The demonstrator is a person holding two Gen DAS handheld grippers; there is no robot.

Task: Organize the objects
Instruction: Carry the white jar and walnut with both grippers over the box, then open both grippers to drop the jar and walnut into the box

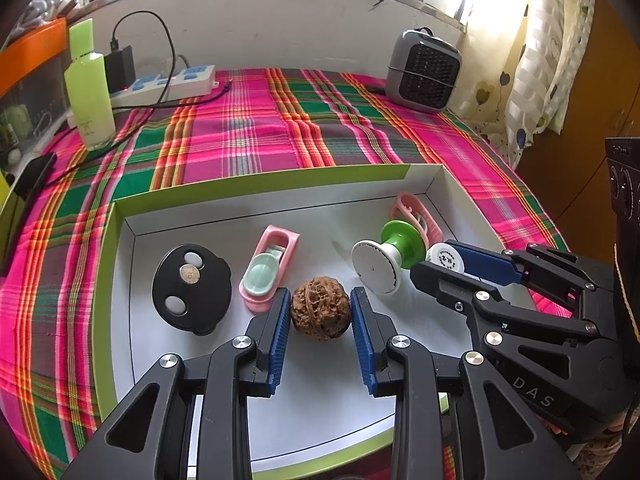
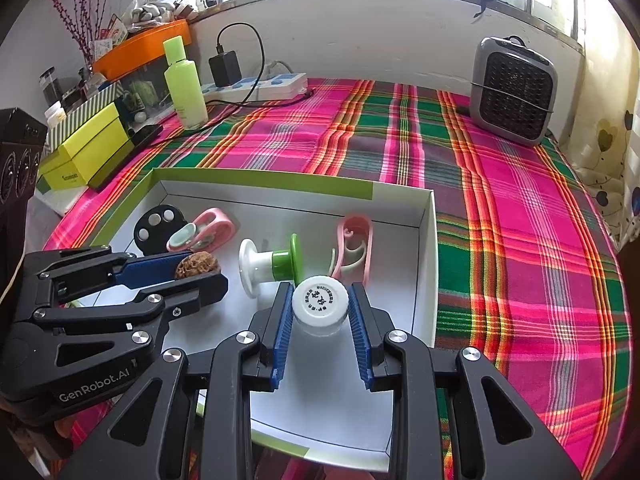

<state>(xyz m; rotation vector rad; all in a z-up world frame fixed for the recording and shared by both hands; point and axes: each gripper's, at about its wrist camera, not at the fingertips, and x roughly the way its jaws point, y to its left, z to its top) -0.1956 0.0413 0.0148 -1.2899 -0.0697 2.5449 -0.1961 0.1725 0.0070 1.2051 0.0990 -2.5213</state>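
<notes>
A shallow white box with green rim point(image 1: 256, 184) point(image 2: 424, 240) lies on the plaid cloth. My left gripper point(image 1: 320, 308) is shut on a brown walnut point(image 1: 320, 307) inside the box; the walnut also shows in the right wrist view point(image 2: 196, 266). My right gripper point(image 2: 320, 304) is shut on a small white-capped jar point(image 2: 320, 300), seen too in the left wrist view point(image 1: 445, 258). In the box lie a black oval disc point(image 1: 192, 288), a pink and mint clip point(image 1: 268, 268), a green and white spool point(image 1: 384, 258) point(image 2: 272, 264) and a pink hook piece point(image 1: 416, 216) point(image 2: 356, 244).
A grey fan heater point(image 1: 424, 72) point(image 2: 514, 92) stands at the back right. A green bottle point(image 1: 88, 88) point(image 2: 186, 84), a power strip point(image 1: 168, 84) with charger and cables, and yellow boxes point(image 2: 88, 144) sit at the left. A curtain point(image 1: 536, 52) hangs on the right.
</notes>
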